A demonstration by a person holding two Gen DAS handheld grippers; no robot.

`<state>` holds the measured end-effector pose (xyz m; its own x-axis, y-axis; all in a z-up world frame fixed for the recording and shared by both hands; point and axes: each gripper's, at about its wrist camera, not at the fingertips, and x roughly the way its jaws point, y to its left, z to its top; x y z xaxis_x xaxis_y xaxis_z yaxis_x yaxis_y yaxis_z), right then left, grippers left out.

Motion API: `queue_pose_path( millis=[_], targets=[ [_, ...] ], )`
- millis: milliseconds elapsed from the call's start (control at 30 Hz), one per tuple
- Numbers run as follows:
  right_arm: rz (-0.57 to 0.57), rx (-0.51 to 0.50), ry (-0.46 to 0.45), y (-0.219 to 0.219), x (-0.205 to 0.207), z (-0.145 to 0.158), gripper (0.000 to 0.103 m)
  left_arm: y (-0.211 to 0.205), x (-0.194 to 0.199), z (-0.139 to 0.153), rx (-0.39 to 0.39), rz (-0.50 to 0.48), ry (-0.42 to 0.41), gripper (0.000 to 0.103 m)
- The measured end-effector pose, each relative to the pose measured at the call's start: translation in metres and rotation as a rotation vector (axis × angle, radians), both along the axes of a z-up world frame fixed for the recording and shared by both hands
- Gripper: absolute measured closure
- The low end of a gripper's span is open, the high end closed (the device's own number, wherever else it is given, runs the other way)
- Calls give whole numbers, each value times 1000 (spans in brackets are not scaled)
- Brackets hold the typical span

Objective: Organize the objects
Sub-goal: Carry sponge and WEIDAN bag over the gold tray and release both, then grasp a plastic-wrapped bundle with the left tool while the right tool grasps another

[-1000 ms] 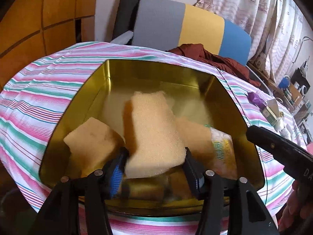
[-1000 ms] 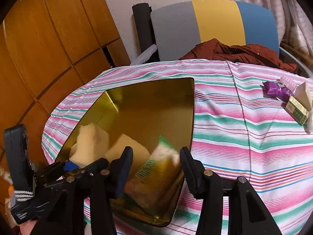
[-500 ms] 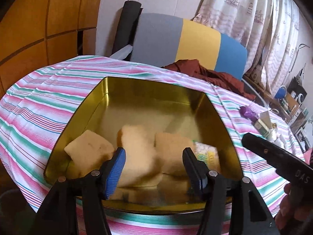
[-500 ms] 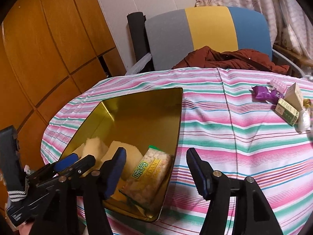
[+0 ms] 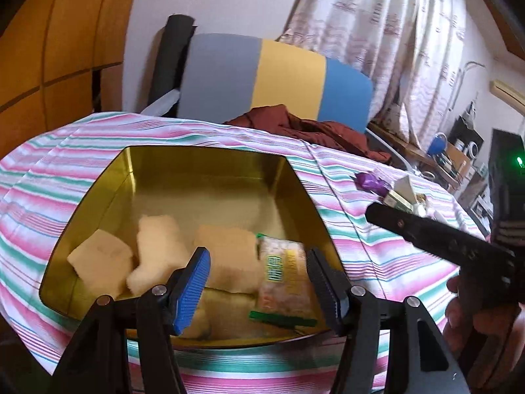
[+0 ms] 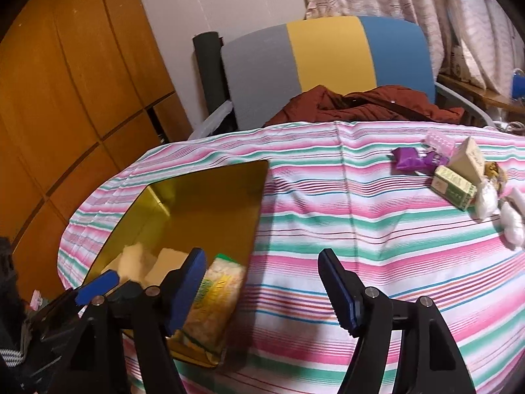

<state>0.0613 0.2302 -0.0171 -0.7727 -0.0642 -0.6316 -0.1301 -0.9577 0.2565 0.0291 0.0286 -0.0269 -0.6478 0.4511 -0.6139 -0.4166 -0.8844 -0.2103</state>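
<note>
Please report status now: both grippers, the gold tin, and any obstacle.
Left gripper open, empty, above gold metal tin. Right gripper open, empty, beside the tin. Yellow foam sponges and snack packet inside tin. No obstacle seen.

Left wrist view: near wall of gold tin (image 5: pixel 210 170) hidden behind left gripper (image 5: pixel 259 282) fingers. Lower part of sponge (image 5: pixel 226 262) covered by blue pad; print on snack packet (image 5: pixel 282 279) blurred, unreadable. Right gripper (image 5: pixel 436 239) body cut off at right edge.

Right wrist view: tin's near-left corner hidden behind gripper fingers. Small white items (image 6: pixel 512 220) run past right edge; cannot tell what they are. Lettering on green box (image 6: pixel 454 187) too small to read. Left gripper (image 6: pixel 98 287) mostly out of frame.
</note>
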Motion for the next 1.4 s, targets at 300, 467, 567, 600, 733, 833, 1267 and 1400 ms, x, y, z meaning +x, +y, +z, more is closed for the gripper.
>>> queue_pose_path(
  millis=[300,467,567,600,733,833,1267,1400],
  targets=[
    [-62,32,-15,29,7,-2,26,18,16,3,4,-80,19,41],
    [-114,77,-57,59,16,-13,26,28,24,4,13,-120,18,41],
    [-163,111,-85,86,23,-23,26,35,30,4,19,-150,15,41],
    [-183,116,-99,96,26,-27,26,38,32,4,18,-159,13,41],
    [-273,126,-150,140,38,-44,26,52,40,2,17,-205,-6,41],
    [-344,147,-168,173,46,-52,26,62,44,2,16,-232,-14,40],
    [-492,197,-153,280,45,-57,39,105,56,2,-17,-318,-34,40],
    [-446,211,-165,285,32,-64,52,123,57,2,-37,-348,-41,40]
  ],
)
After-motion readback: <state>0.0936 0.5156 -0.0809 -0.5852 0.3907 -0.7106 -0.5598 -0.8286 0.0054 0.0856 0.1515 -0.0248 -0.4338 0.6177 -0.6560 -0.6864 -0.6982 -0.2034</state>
